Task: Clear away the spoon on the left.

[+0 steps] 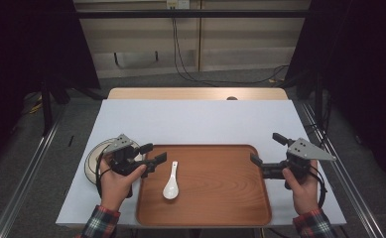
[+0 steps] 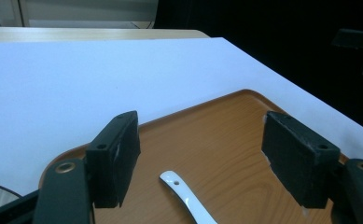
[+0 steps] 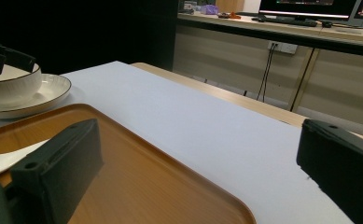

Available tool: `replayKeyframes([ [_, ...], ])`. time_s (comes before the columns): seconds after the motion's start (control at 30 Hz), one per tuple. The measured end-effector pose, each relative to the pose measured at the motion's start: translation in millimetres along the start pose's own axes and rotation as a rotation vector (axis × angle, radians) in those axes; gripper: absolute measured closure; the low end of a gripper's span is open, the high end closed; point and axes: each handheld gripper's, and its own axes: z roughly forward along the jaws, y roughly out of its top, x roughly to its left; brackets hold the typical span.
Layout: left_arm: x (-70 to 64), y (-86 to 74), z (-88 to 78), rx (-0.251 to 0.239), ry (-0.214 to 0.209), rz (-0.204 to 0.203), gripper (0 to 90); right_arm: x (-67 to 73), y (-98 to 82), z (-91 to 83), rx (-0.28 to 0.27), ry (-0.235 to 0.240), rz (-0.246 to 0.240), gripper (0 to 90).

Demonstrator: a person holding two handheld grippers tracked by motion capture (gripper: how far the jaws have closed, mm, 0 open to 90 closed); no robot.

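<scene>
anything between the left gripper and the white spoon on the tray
Nothing visible. The left gripper hangs open just above the spoon, which lies alone on the wooden tray; bare tray between them.

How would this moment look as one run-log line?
left gripper: open, empty | white ceramic spoon: lying on brown wooden tray | right gripper: open, empty
</scene>
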Motion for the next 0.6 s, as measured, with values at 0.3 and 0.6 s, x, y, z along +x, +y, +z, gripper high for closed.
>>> replayKeyframes([
  [0.3,3.1,5.3,-8.9,-0.036,0.026,0.01,22.8,0.1,-0.2,-0.1,0.004,0.003,0.002,0.0],
  [0.6,7.6,9.0,-16.1,-0.067,0.045,0.035,20.8,0.2,-0.3,0.0,0.005,0.006,0.001,0.0],
])
